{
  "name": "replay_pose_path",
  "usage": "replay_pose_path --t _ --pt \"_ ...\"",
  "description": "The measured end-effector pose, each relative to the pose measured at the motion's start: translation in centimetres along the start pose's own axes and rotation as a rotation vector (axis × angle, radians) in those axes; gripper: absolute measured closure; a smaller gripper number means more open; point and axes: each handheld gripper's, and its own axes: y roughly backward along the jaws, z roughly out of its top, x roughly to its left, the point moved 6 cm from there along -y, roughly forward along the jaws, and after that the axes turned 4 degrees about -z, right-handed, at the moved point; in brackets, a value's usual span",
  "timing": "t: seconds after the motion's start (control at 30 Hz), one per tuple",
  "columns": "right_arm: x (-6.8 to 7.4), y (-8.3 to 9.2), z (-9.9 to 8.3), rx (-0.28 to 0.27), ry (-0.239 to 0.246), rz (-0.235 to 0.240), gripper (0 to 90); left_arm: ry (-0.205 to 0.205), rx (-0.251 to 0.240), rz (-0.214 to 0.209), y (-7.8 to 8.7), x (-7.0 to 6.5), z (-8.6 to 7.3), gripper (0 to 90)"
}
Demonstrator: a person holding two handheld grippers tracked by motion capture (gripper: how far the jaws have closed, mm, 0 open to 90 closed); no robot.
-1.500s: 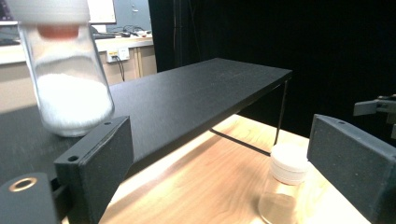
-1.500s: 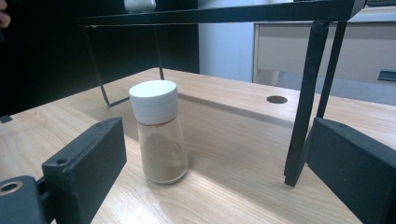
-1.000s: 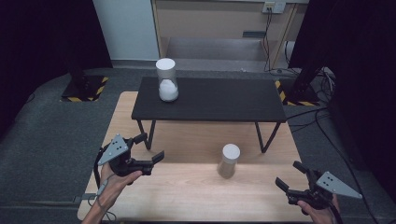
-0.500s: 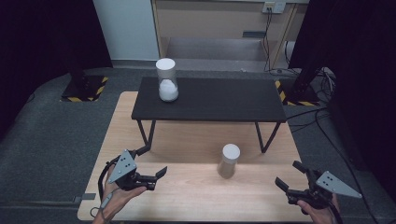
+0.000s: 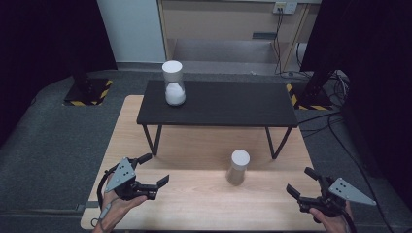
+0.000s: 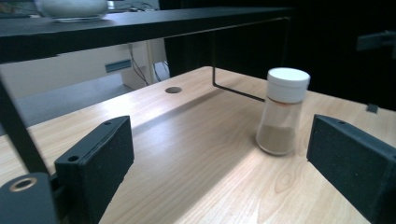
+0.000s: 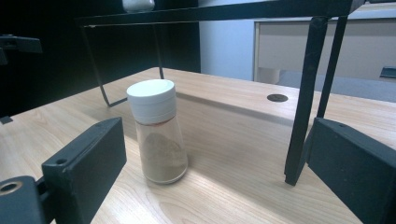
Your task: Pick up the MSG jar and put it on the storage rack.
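I had both tools gaping, nothing between their pads. The spice jar point(image 5: 238, 166) stood upright on the bench point(image 5: 194, 204), ahead and right of my left tool point(image 5: 154, 171), ahead-left of my right tool point(image 5: 301, 183), which sat somewhat nearer.

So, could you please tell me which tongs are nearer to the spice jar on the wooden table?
Right, narrowly. The right tongs sit open to the right of the spice jar, slightly nearer the person; the left tongs sit open farther off on its left.
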Motion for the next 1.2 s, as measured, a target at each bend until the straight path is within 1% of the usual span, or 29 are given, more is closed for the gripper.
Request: replay_pose_path --t 0.17,0.23,0.37,0.4,0.47,0.53,0.6,0.67,0.77,0.87,0.9,0.93,0.97,1.03,1.13,1.17,1.2 --pt "0.0 0.2 -0.1 -0.007 -0.013 -0.026 4.8 0.004 -0.017 0.043 0.7 0.1 -0.1 6.0" --pt "0.0 0.3 -0.1 -0.008 -0.019 -0.037 4.4 0.01 -0.026 0.046 0.9 0.2 -0.2 5.9" --pt "0.0 0.3 0.0 -0.008 -0.012 -0.052 4.0 -0.005 -0.019 0.058 1.4 0.5 -0.2 5.8" --pt "0.0 0.3 0.1 -0.009 -0.008 -0.058 4.0 -0.002 -0.023 0.062 1.5 0.5 -0.3 5.8" --pt "0.0 0.4 0.1 -0.009 -0.01 -0.064 3.9 0.025 -0.043 0.071 2.0 0.5 -0.5 5.8" --pt "0.1 0.4 0.1 -0.01 -0.012 -0.067 3.9 0.044 -0.059 0.071 2.4 0.3 -0.6 5.8" --pt "0.0 0.5 0.1 -0.011 -0.012 -0.069 3.8 0.04 -0.065 0.079 3.0 0.0 -0.6 5.9" --pt "0.0 0.5 0.1 -0.014 -0.009 -0.065 3.9 0.049 -0.069 0.085 3.4 -0.3 -0.8 5.8" --pt "-0.1 0.4 0.1 -0.012 -0.007 -0.061 3.9 0.042 -0.069 0.087 3.4 -0.3 -0.7 5.8" --pt "-0.1 0.4 0.1 -0.016 -0.006 -0.058 3.9 0.021 -0.04 0.098 3.3 -0.4 -0.7 5.5" --pt "-0.1 0.4 0.1 -0.018 -0.006 -0.057 3.9 0.022 -0.038 0.099 3.3 -0.3 -0.7 5.2" --pt "-0.1 0.3 0.1 -0.018 -0.006 -0.056 3.9 0.041 -0.053 0.092 3.3 -0.1 -0.8 4.9" --pt "-0.1 0.3 0.1 -0.016 -0.007 -0.054 3.9 0.051 -0.065 0.084 3.4 0.1 -0.9 4.7" --pt "-0.1 0.2 0.1 -0.013 -0.005 -0.053 3.9 0.053 -0.072 0.083 3.4 0.2 -1.0 4.6" --pt "-0.1 0.1 0.1 -0.013 -0.009 -0.055 3.9 0.053 -0.068 0.085 3.3 0.2 -1.0 3.1" --pt "-0.1 0.1 0.1 -0.015 -0.012 -0.056 3.9 0.062 -0.071 0.084 3.2 0.2 -1.1 2.7" --pt "-0.1 0.1 0.1 -0.015 -0.012 -0.056 3.9 0.062 -0.071 0.084 3.2 0.2 -1.1 2.5"
